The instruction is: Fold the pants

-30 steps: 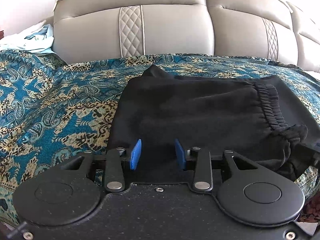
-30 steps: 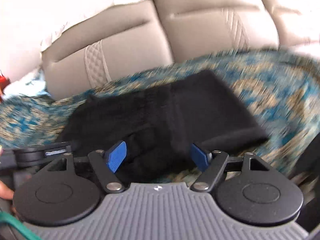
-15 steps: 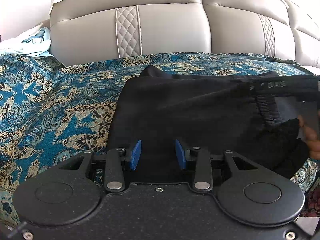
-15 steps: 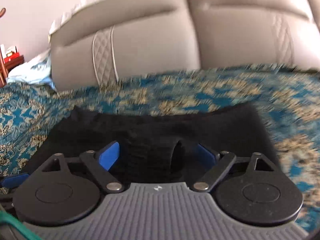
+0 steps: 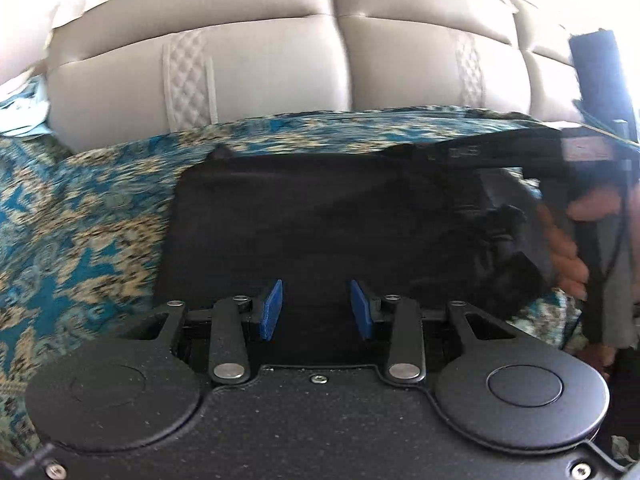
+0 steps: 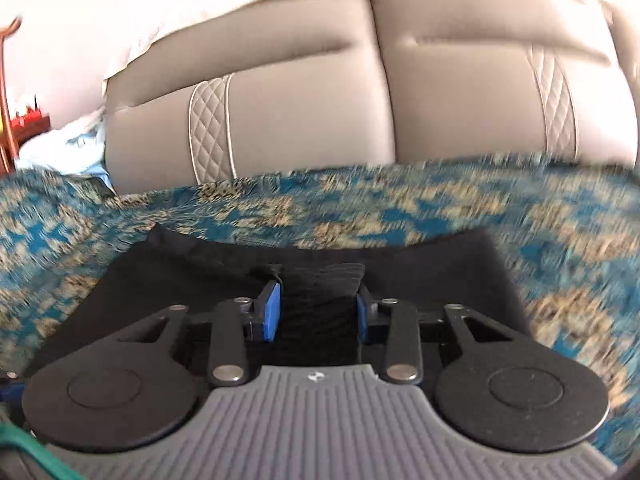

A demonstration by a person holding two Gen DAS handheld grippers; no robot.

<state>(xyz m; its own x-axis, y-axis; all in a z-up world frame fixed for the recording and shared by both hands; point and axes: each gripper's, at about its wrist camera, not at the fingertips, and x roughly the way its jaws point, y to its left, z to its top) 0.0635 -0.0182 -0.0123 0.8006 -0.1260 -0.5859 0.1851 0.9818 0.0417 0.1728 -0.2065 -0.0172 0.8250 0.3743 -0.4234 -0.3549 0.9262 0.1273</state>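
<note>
Black pants [image 5: 340,220] lie folded on the teal paisley bedspread [image 5: 80,220], near the grey padded headboard [image 5: 260,72]. I see my right gripper [image 6: 318,312] clenched on a bunched fold of fabric. My left gripper [image 5: 316,310] sits over the near edge, its 2 blue pads [image 5: 272,310] parted; whether they pinch cloth, I cannot tell.

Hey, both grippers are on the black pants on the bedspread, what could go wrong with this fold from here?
The right gripper pinches only a bunched wad of the black pants, so the fabric may slip out or fold unevenly. The left gripper has a gap between its blue pads, so that edge may lag and skew the fold. Dragging could also rumple the patterned bedspread underneath.
</note>
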